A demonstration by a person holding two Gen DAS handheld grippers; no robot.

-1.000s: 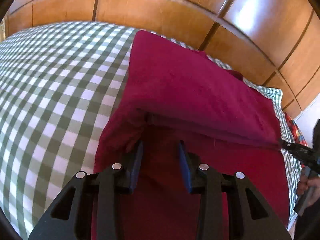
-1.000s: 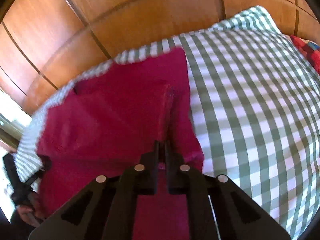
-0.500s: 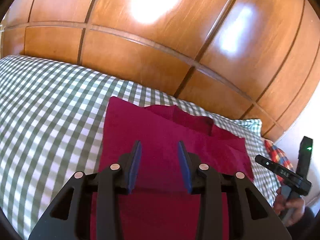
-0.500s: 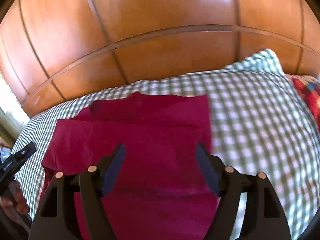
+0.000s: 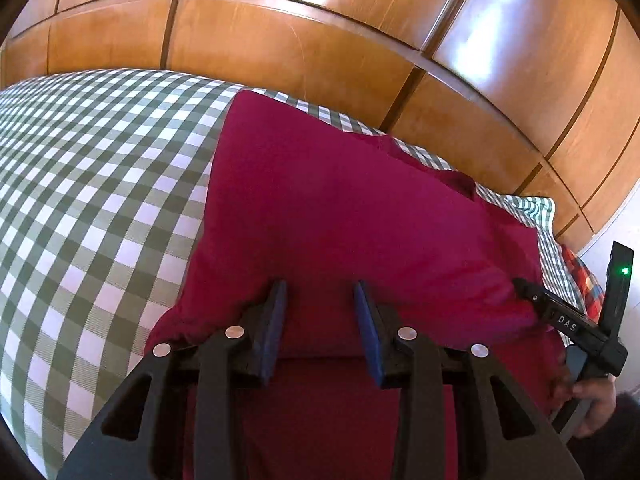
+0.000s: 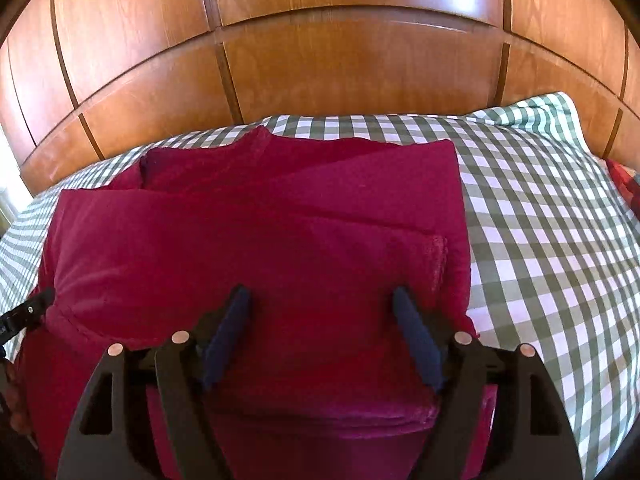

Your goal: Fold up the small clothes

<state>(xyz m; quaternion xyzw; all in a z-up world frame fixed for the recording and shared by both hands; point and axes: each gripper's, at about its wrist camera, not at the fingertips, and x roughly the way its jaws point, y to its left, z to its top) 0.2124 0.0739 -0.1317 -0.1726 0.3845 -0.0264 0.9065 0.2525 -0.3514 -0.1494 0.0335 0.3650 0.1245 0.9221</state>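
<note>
A crimson garment [image 5: 360,216] lies folded in layers on the green-and-white checked bed cover [image 5: 100,184]. My left gripper [image 5: 319,284] hovers over its near fold edge, jaws partly apart, with cloth showing below the gap and nothing pinched. In the left wrist view, one finger of my right gripper [image 5: 560,316] reaches the garment's right edge, with a hand [image 5: 592,396] behind it. My right gripper [image 6: 320,289] stands wide open above the crimson garment [image 6: 260,240], its pads clear of the cloth. A finger of the left gripper [image 6: 24,314] shows at the garment's left edge.
A polished wooden headboard [image 6: 340,72] rises right behind the garment. The checked bed cover [image 6: 540,220] spreads out to the right, and a red plaid cloth [image 5: 584,280] lies at the far right edge of the bed.
The right gripper, shut on the garment's edge a second ago, has opened wide and let it go. The raised fold now lies flat. Both views pulled back, then came close again.
</note>
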